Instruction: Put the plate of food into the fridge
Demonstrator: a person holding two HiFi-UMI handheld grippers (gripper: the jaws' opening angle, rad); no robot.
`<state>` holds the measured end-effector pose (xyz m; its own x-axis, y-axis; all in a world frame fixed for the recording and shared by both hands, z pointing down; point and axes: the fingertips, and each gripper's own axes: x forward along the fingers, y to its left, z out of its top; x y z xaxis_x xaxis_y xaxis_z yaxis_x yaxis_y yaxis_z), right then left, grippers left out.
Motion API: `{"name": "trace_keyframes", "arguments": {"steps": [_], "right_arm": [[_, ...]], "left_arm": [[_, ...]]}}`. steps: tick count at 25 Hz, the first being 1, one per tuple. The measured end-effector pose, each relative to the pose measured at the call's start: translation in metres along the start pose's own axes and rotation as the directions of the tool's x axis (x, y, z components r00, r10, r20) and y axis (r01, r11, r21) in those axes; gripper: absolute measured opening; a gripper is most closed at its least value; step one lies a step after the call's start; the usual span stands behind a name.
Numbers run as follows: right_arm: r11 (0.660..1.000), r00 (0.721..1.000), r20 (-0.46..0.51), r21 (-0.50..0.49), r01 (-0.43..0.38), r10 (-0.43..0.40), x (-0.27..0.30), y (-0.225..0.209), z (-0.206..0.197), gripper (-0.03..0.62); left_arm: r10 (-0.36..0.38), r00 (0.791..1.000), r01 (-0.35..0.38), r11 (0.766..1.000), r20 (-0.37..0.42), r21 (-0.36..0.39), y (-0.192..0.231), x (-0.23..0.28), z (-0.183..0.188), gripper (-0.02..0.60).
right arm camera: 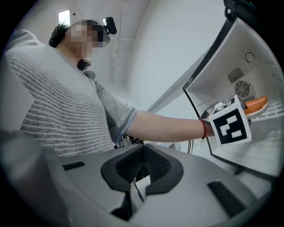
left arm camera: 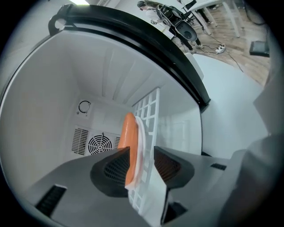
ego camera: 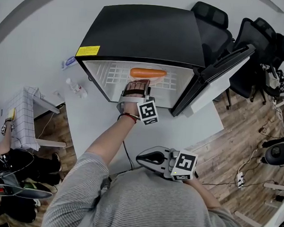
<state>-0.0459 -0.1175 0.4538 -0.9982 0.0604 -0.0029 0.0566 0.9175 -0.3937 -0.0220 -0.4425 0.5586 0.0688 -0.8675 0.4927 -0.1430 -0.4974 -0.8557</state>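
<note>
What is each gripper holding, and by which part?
Nothing: the plate's near rim sits between the left gripper's open jaws, ungripped; the right gripper is shut, empty.

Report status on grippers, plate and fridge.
Left gripper open, jaws either side of plate rim. Right gripper shut, empty, clear of fridge. Plate with carrot on wire shelf. Door open, nothing blocking.

Wood floor [ego camera: 239,139], black office chairs [ego camera: 261,39]
</note>
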Motion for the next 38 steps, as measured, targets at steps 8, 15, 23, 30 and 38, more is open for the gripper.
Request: {"name": "trace_keyframes", "arguments": {"steps": [8,15,23,30,38], "right_arm": [[1.0,1.0,0.0,-0.008,0.001,-0.001,0.002,0.003,0.0,0.015],[1.0,1.0,-0.015,-0.023,-0.01,0.009,0.01,0.011,-0.001,0.015],[0.999,1.0,-0.011,-0.047,0.01,-0.01,0.015,0.015,0.0,0.015],[0.997,0.999,0.014,-0.067,0.049,-0.048,0.016,0.017,0.005,0.015],[0.993,0.996,0.03,-0.089,0.081,-0.078,0.019,0.017,0.006,0.015]], "left_arm": [[0.021,0.999,-0.02,1.0,0.035,-0.014,-0.001,-0.012,0.002,0.163],[0.058,0.991,-0.032,0.977,0.119,-0.211,0.014,-0.035,0.01,0.153],[0.063,0.985,0.002,0.928,0.161,-0.374,0.016,-0.062,0.006,0.011],[0.093,0.965,0.089,0.766,0.246,-0.637,0.03,-0.097,0.003,0.011],[0.197,0.921,0.124,0.67,0.336,-0.732,0.048,-0.169,-0.009,0.011]]}}
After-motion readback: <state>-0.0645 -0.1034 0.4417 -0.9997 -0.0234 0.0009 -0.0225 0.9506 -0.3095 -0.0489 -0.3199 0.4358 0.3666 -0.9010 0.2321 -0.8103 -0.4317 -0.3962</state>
